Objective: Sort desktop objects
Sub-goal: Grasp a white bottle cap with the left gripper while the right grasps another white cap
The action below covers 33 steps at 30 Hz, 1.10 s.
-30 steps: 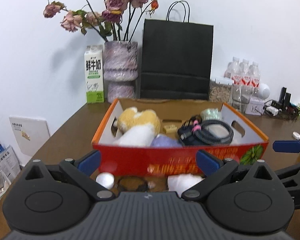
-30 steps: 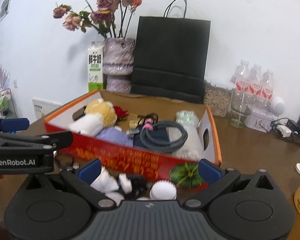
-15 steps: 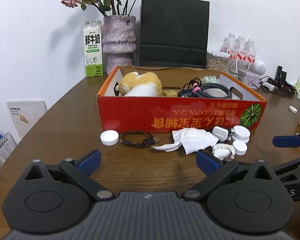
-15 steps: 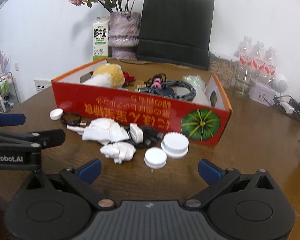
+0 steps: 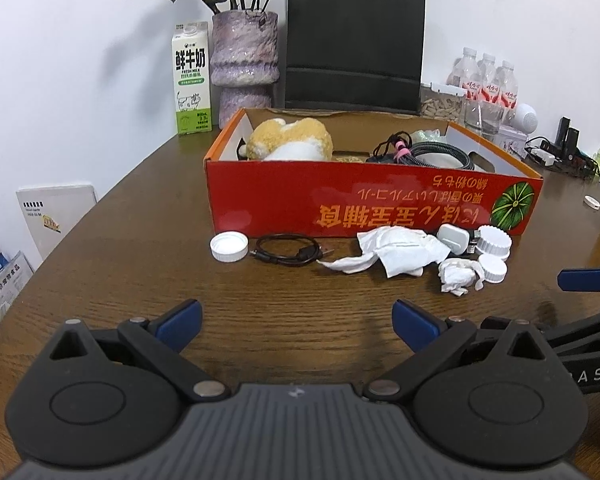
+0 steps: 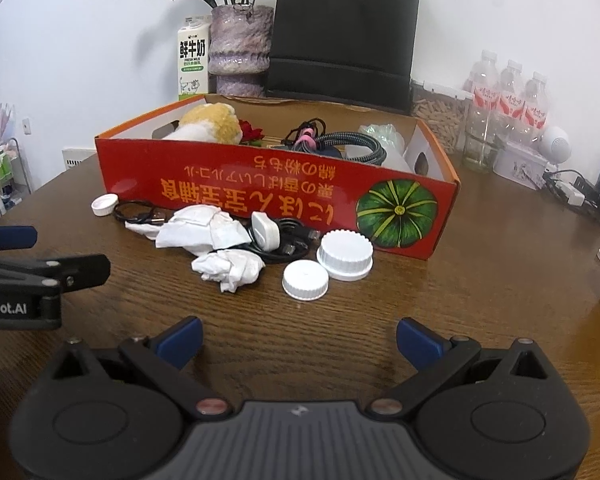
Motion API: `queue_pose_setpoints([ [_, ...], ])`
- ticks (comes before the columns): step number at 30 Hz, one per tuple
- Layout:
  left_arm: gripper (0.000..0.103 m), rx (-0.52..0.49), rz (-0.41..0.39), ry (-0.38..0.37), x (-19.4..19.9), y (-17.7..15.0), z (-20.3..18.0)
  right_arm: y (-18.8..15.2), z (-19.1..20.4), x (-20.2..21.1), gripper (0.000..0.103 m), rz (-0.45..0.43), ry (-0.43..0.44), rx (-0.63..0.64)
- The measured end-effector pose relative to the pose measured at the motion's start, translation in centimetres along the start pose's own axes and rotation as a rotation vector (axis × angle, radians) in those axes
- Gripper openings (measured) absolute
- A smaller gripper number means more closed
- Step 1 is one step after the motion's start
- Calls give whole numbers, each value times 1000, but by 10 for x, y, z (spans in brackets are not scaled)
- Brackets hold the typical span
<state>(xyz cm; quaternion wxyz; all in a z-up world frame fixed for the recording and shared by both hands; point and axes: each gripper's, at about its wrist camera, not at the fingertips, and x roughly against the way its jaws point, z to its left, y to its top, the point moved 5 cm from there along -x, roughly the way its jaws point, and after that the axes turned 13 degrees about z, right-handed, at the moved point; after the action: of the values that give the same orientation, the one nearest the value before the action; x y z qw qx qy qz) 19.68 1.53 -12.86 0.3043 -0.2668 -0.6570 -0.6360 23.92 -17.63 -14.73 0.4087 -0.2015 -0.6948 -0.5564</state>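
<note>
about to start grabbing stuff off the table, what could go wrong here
1. The white charger lies on a tangle of black cable partly under the large tissue; lifting one may drag the others.
2. The crumpled tissue is soft, so the open right tongs might pinch it poorly.
3. The two white caps touch; grabbing one may knock the other.

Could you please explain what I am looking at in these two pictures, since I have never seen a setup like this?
There is no robot here: a person holds a two-finger gripper in each hand, and a fisheye camera on each looks forward along its fingers. One picture comes from the left gripper, the other from the right gripper. Both are open and hold nothing. On the wooden table stands a red box with a plush toy and cables inside. In front of it lie white caps, crumpled tissues, a white charger and a black cable.
</note>
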Motion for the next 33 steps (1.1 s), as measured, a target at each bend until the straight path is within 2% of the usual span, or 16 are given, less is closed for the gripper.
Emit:
queue_pose_setpoints([
  [16, 103, 28, 76, -17, -15, -4, 4, -2, -6, -8, 103, 14, 46, -45],
  [33, 103, 24, 81, 1, -18, -2, 11, 1, -12, -9, 103, 8, 38, -60],
])
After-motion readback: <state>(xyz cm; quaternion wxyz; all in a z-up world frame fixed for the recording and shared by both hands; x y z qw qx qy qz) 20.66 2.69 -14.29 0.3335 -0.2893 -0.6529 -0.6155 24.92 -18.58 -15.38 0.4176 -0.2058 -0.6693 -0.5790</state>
